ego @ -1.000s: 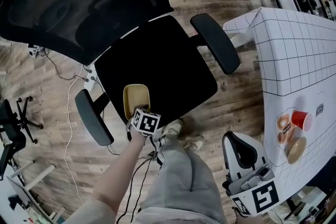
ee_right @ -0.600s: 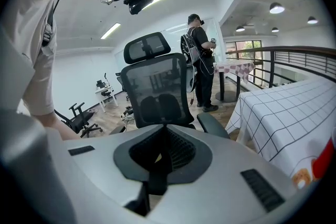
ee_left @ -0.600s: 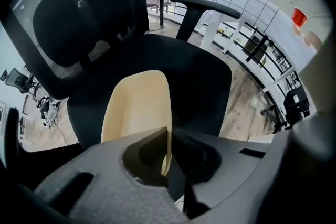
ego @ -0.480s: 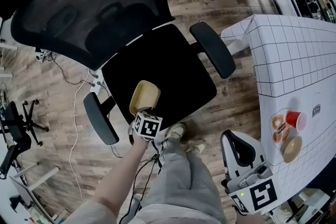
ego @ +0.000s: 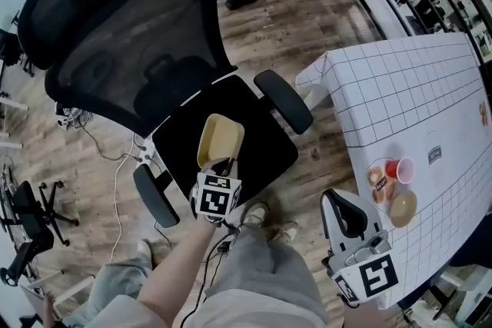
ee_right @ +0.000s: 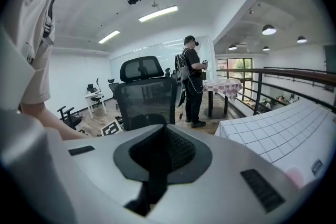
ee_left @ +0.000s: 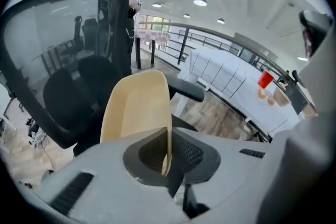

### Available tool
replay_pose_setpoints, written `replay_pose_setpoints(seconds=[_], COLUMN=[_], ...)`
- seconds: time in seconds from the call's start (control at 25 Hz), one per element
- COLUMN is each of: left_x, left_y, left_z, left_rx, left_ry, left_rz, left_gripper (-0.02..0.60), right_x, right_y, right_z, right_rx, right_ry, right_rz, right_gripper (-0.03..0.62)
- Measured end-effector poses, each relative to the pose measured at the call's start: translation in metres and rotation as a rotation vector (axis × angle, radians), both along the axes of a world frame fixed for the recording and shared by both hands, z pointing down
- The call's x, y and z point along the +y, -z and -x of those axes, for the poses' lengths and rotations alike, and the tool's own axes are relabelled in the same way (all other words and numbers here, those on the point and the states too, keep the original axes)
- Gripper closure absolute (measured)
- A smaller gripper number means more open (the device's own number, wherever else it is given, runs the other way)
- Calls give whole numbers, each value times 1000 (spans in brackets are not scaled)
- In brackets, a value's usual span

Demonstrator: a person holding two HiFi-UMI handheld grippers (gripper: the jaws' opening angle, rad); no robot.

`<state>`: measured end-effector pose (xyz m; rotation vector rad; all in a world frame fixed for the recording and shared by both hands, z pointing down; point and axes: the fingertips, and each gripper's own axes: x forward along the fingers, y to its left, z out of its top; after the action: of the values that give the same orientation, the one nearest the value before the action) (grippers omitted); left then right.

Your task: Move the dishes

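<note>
A tan, shallow dish (ego: pixel 221 138) hangs above the black chair seat (ego: pixel 261 119). My left gripper (ego: pixel 227 165) is shut on its near rim. In the left gripper view the dish (ee_left: pixel 136 107) stands up from the left gripper (ee_left: pixel 167 155), whose jaws have just been closing with the rim pinched between them. My right gripper (ego: pixel 344 210) is at the lower right beside the table's corner, shut with nothing in it; in its own view the right gripper (ee_right: pixel 156 168) points towards the chair. A red cup (ego: pixel 398 170), a plate (ego: pixel 377 177) and a tan bowl (ego: pixel 403 207) sit on the checked table (ego: pixel 415 88).
The office chair's mesh backrest (ego: pixel 123 34) and armrests (ego: pixel 283 100) stand close to the table. My legs are below the seat. A standing person (ee_right: pixel 191 81) and another cloth-covered table (ee_right: pixel 223 85) are beyond the chair. Cables lie on the wooden floor (ego: pixel 100 157).
The left gripper has risen with the dish, lifting it off the chair seat. The right gripper has risen a little. The head view has swung to show more of the table.
</note>
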<state>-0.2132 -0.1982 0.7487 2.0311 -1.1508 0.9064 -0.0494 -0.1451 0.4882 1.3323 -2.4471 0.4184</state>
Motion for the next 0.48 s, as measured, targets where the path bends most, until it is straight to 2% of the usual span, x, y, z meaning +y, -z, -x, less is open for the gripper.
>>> replay_pose_setpoints(seconds=[0.2,0.48], left_x=[-30,-51], left_y=[91,221], left_z=[-41,-89], left_rx=[92,225], left_ry=[-69,-115], left_rz=[-114,-283], left_gripper=[559,558], right_x=[3,16], right_y=[47,115], right_z=[-14,-39], right_rx=[9,38], right_ry=[-38,-94], right_rz=[-75,-176], right_gripper=[568,568])
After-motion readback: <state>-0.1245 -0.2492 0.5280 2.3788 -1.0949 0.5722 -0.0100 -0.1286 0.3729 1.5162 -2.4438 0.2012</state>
